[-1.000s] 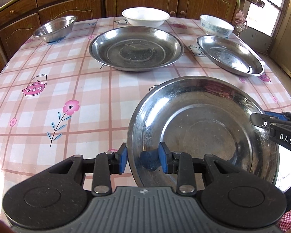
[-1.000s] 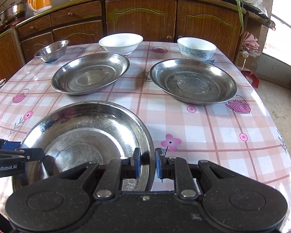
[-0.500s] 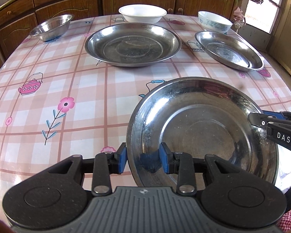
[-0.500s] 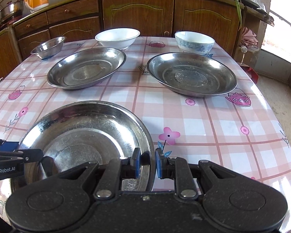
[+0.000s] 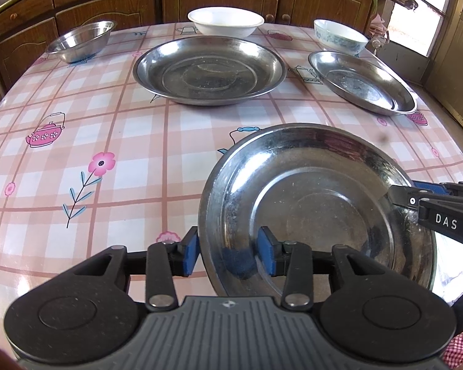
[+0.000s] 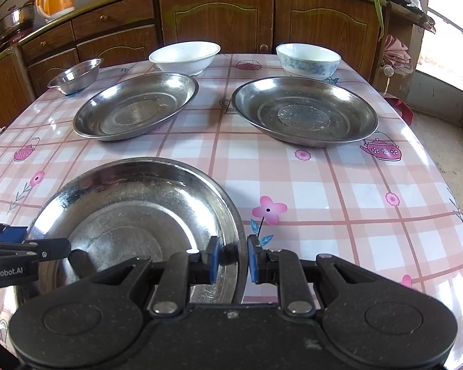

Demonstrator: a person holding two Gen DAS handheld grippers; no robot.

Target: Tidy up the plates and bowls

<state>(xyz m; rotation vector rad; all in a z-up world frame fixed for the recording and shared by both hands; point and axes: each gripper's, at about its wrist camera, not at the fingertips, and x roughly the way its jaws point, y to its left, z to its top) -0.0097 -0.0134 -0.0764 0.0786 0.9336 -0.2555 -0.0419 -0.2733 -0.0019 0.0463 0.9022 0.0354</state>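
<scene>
The near steel plate (image 5: 318, 206) sits at the table's (image 5: 132, 141) front edge, a gripper on each side of its rim. The left gripper (image 5: 228, 252) is opening, pads coming off the rim that stands between them. The right gripper (image 6: 231, 259) is clamped tight on the opposite rim. My read: if the plate is being set down here, the right should release only once it rests flat, then back straight off so it doesn't skid.

The count: three steel plates, this one plus a middle plate (image 5: 210, 71) and a right-hand plate (image 5: 361, 81). Three bowls at the back: steel bowl (image 5: 80, 41), white bowl (image 5: 225, 21), blue-patterned bowl (image 5: 339, 37).
</scene>
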